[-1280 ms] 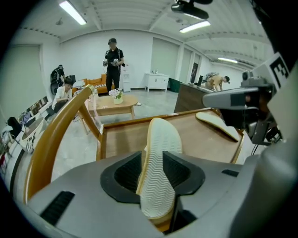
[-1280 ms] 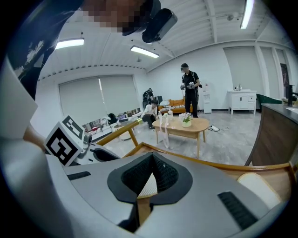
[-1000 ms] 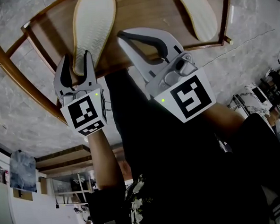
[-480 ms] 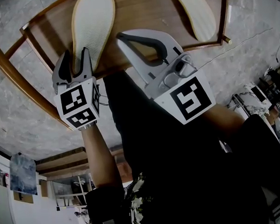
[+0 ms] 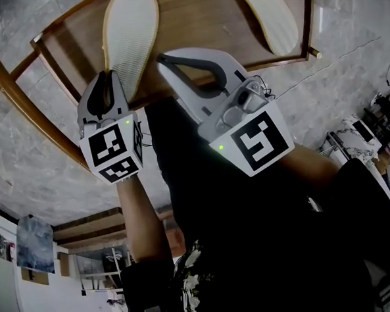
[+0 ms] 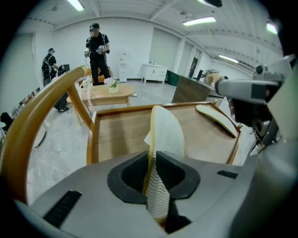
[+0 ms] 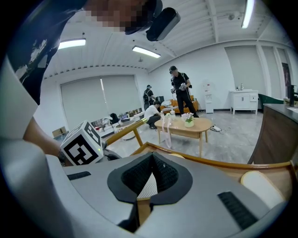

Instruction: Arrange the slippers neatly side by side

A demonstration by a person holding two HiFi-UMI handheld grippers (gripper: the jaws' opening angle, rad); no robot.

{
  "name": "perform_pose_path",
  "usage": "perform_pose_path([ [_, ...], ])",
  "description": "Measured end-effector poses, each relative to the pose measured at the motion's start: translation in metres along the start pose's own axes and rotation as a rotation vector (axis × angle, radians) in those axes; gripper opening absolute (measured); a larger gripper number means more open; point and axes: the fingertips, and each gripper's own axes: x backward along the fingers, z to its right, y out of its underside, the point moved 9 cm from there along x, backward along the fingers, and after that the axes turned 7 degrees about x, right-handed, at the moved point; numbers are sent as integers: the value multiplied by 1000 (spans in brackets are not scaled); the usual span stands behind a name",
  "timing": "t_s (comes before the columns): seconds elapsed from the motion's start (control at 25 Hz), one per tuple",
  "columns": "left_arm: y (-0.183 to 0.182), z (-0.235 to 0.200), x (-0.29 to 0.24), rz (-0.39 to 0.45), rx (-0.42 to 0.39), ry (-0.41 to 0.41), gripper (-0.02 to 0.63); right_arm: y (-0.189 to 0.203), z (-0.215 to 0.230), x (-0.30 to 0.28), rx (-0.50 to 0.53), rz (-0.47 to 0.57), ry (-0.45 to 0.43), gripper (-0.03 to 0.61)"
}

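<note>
Pickup of the left slipper [image 5: 129, 31] is taking place: the left hand-held gripper [image 5: 109, 77], whose jaws have just been closing, is clamping that slipper's heel end, with the slipper lying sole-up on the left part of the wooden counter [image 5: 193, 13]. The right hand-held gripper [image 5: 162, 57] is hovering mid-counter, jaws together on nothing, while the right slipper [image 5: 269, 19] is lying well apart near the right rim. Next, I judge, the left slipper is needing a carry rightward and a turn to lie parallel beside its mate.

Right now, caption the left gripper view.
Left gripper, jaws just closed on one slipper; other slipper lies across the wooden tray.
</note>
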Motion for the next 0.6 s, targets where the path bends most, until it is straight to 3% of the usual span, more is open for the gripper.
perform_pose_path([
  [0.6, -7, 27, 28, 93, 19, -13, 17, -11, 0, 12, 36, 27, -30, -2],
])
